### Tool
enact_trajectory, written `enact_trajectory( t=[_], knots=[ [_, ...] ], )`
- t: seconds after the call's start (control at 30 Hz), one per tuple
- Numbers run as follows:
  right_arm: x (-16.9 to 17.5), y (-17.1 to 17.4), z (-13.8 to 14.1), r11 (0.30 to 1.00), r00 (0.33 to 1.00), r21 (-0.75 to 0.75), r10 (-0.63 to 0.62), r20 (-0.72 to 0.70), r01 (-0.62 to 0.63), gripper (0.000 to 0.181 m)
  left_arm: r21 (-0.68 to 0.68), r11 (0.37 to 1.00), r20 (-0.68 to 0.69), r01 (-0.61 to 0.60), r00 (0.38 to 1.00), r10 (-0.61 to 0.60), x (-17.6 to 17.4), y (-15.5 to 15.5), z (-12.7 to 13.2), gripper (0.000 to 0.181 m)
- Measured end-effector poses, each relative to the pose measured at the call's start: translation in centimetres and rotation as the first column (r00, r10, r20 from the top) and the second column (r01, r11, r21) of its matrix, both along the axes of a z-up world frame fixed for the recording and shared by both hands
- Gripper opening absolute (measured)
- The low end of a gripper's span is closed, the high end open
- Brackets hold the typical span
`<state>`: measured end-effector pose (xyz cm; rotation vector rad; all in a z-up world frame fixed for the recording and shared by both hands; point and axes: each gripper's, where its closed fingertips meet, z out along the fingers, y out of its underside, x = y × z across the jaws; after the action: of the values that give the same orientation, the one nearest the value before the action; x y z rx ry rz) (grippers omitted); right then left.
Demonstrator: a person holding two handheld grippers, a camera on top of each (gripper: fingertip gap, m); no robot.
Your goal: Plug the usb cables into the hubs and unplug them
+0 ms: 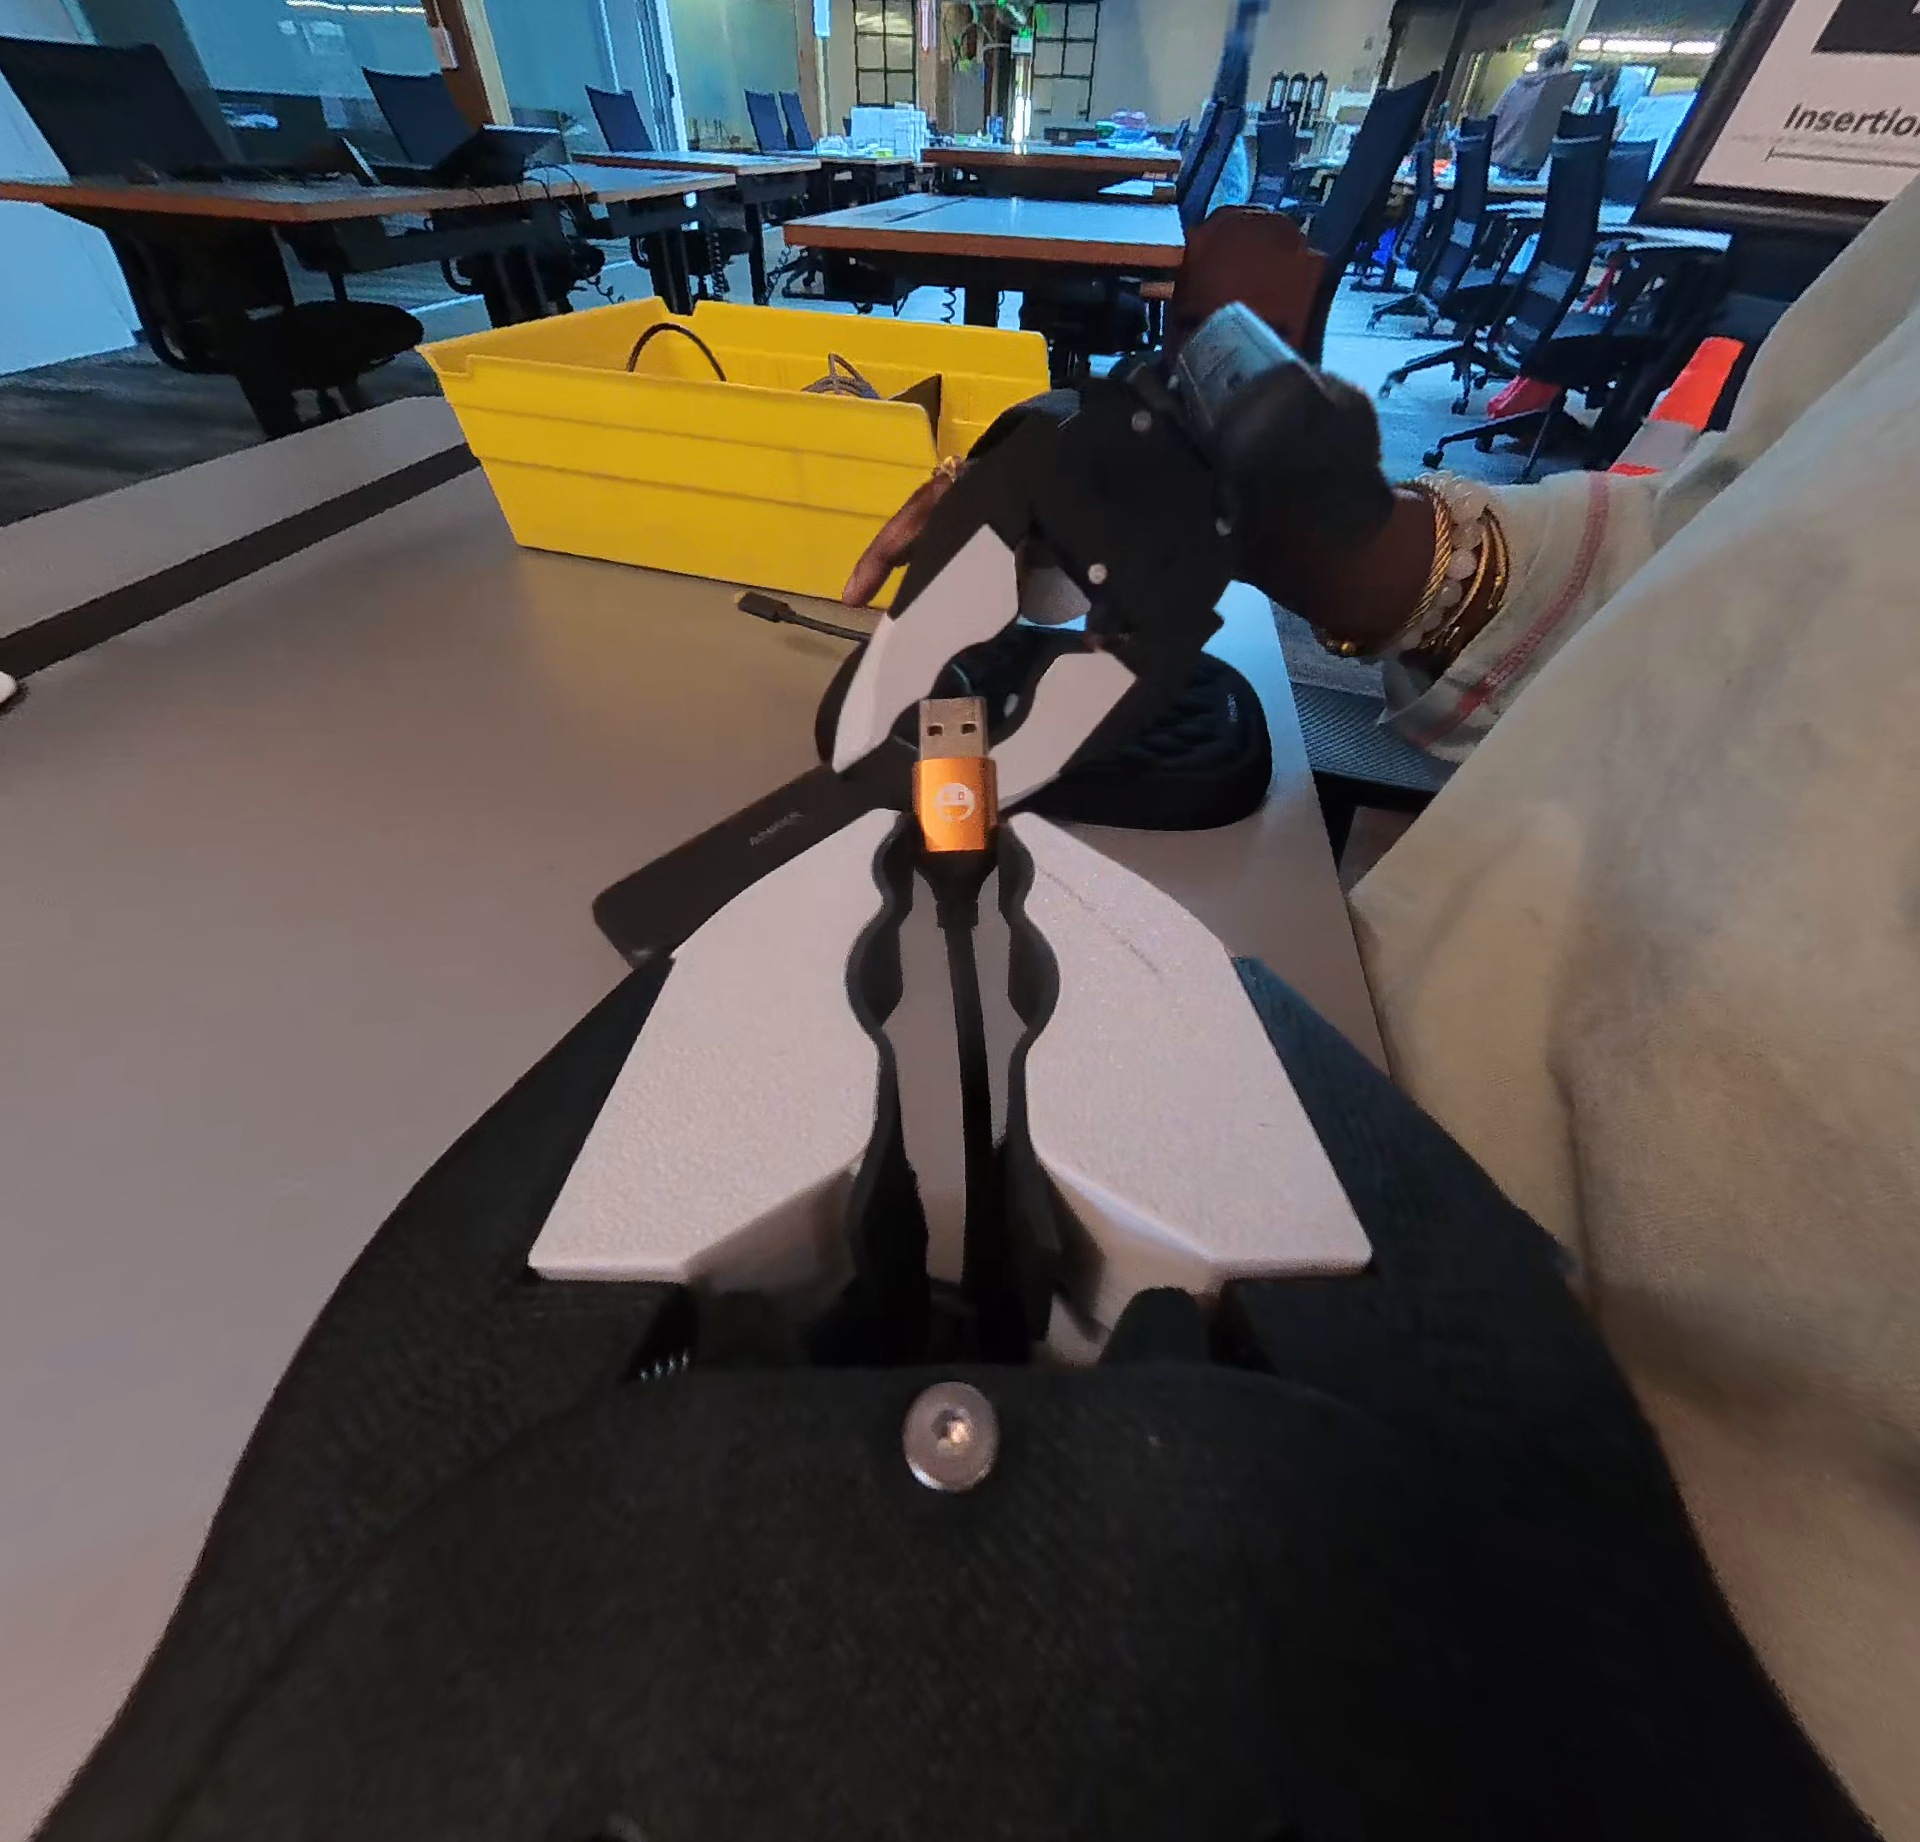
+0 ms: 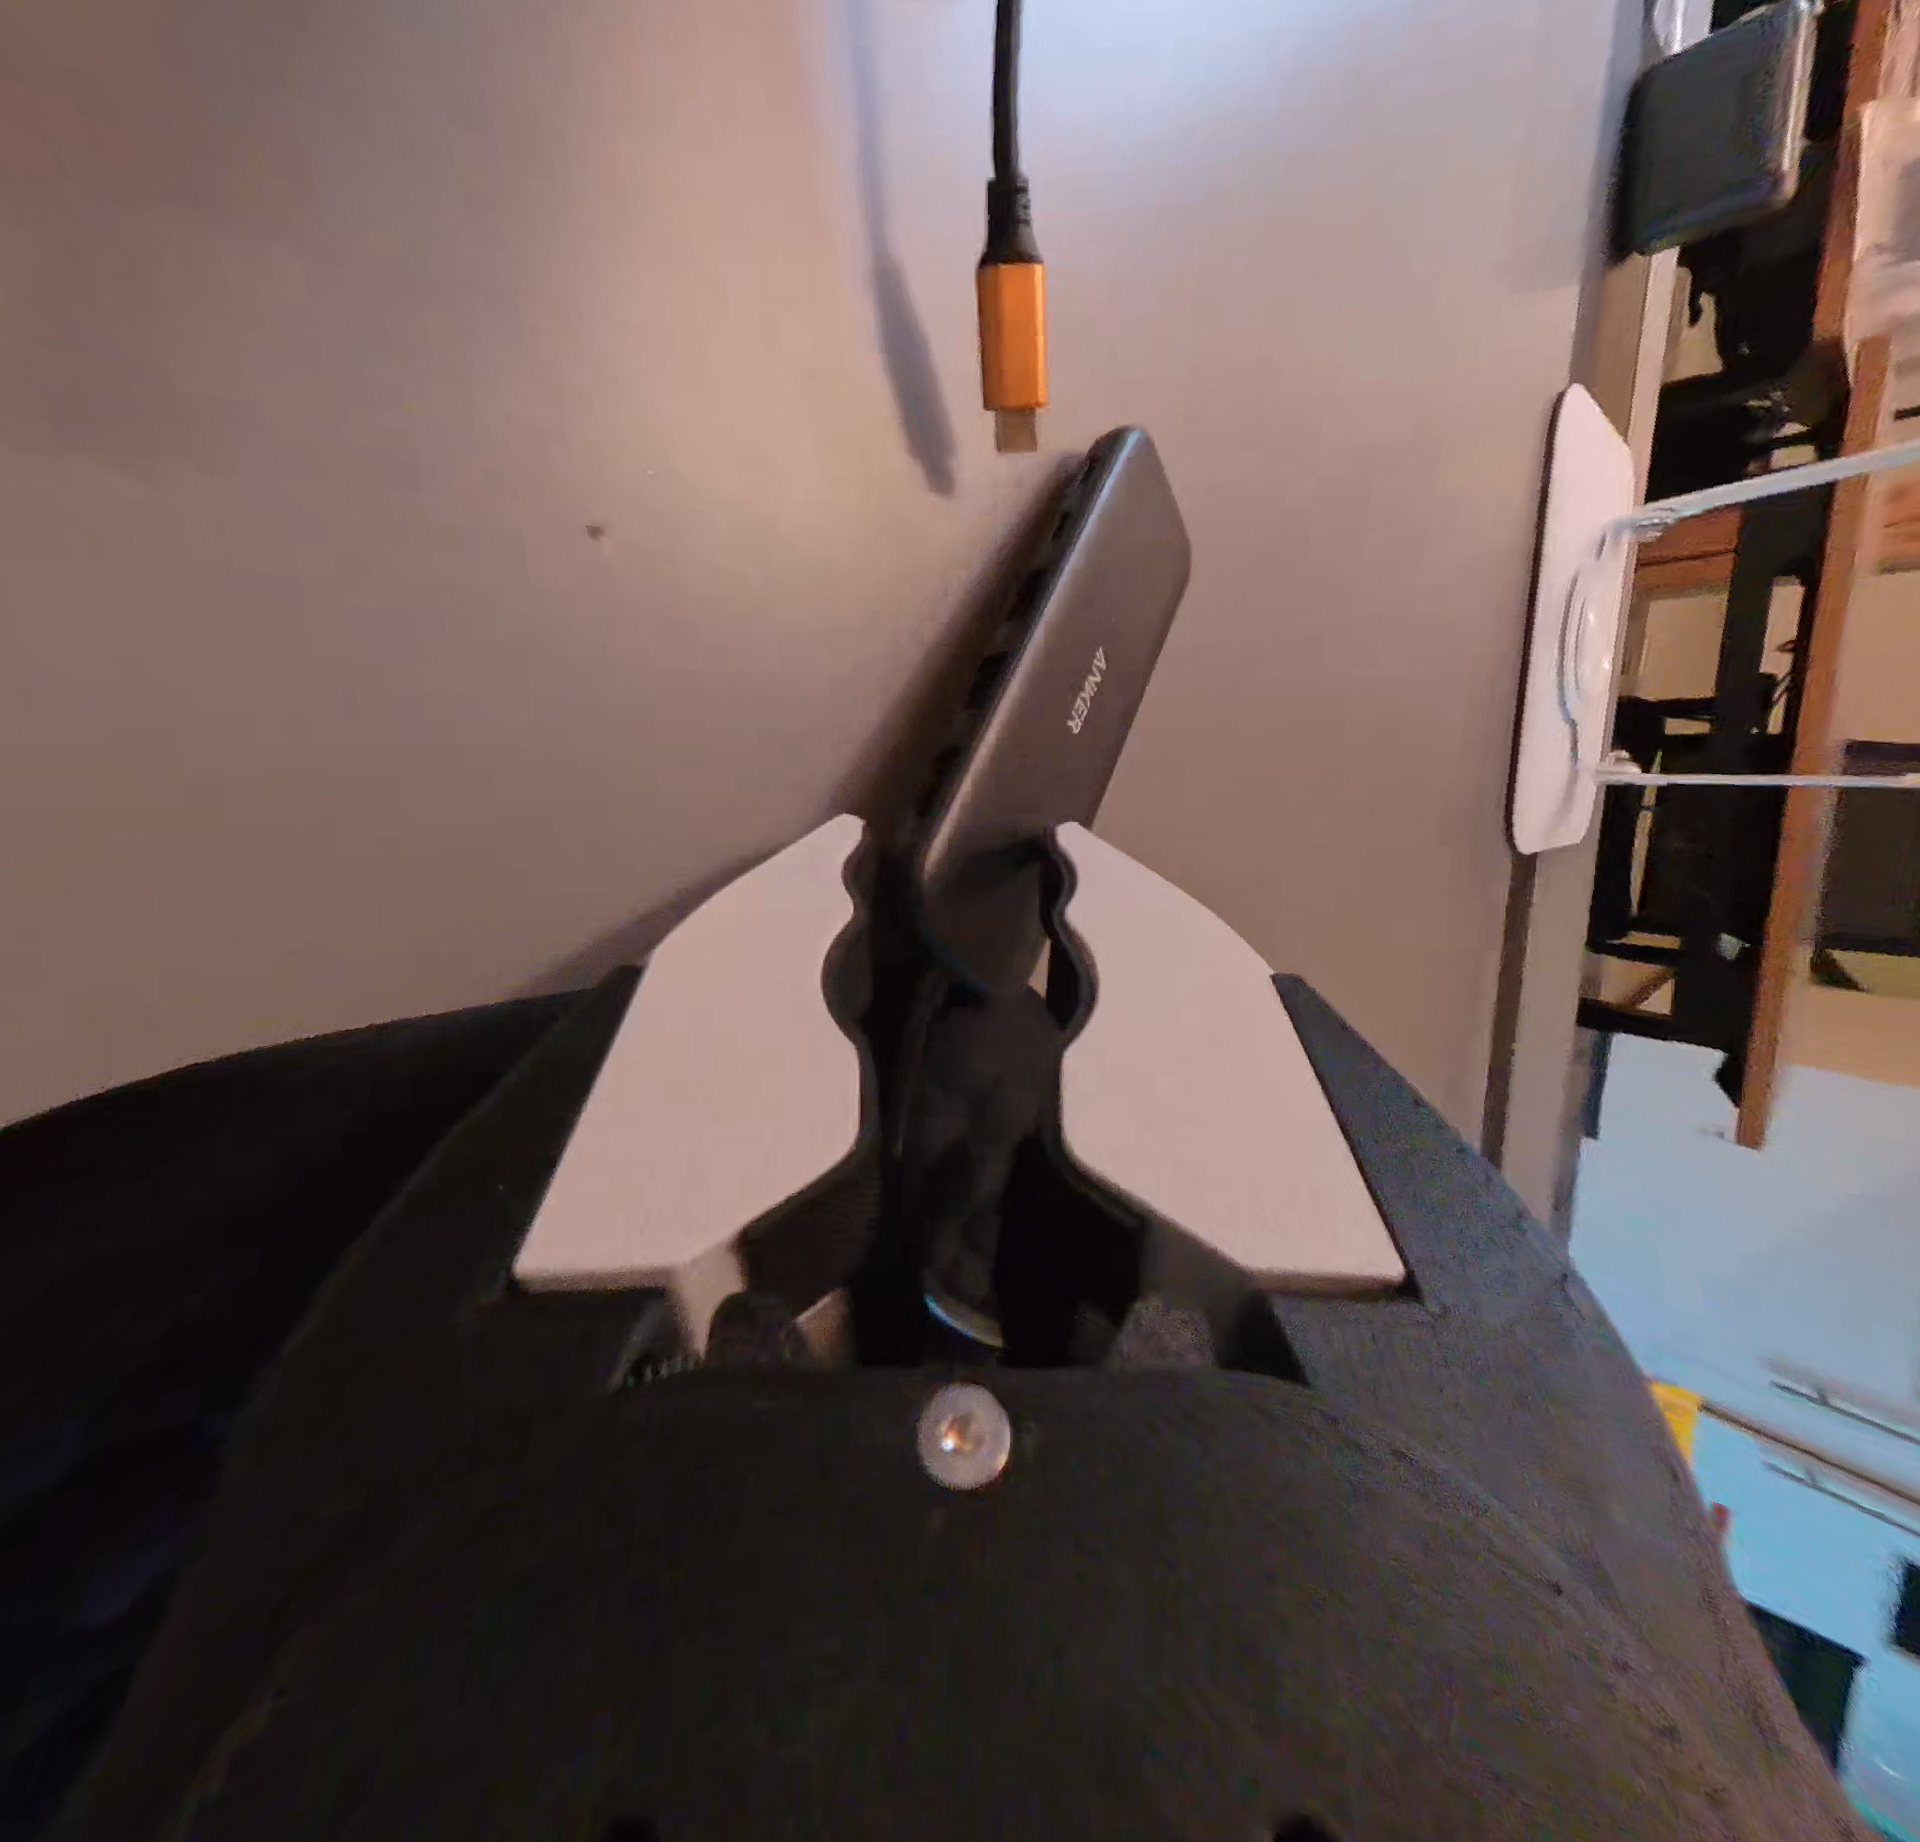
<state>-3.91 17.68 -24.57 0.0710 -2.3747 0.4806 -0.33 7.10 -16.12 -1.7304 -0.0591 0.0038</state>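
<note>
My cable runs off the top edge of the right wrist view, so I can't see where it leads. My right tongs cover the hub's near end. In the left wrist view, the hub disappears behind my left fingers. What's coiled in the bin is too small to tell.

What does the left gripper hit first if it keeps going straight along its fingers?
Likely the right gripper: the orange USB plug held in the left gripper points between its white fingers, which clamp the hub. Depth is unclear.
</note>
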Motion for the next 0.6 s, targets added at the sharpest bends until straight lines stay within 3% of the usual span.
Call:
enact_trajectory(
  t=[0.23, 0.5, 0.6],
  knots=[
    [-0.8, 0.3, 3.2, 0.945, 0.991, -0.311, -0.069, 0.114, 0.101, 0.013, 0.006, 1.0, 0.015, 0.002, 1.0, -0.002, -0.1, 0.0, 0.0, 0.015],
    [-0.4, 0.6, 3.7, 0.936, 0.994, -0.344, -0.043, 0.102, 0.076, 0.013, 0.027, 1.0, 0.038, 0.008, 0.999, -0.009, -0.2, -0.2, 0.2, 0.015],
    [0.0, 0.6, 3.5, 0.944, 0.996, -0.325, -0.025, 0.085, 0.051, 0.013, 0.108, 0.994, 0.046, 0.029, 0.998, -0.035, 0.0, -0.7, 1.4, 0.015]
  ],
)
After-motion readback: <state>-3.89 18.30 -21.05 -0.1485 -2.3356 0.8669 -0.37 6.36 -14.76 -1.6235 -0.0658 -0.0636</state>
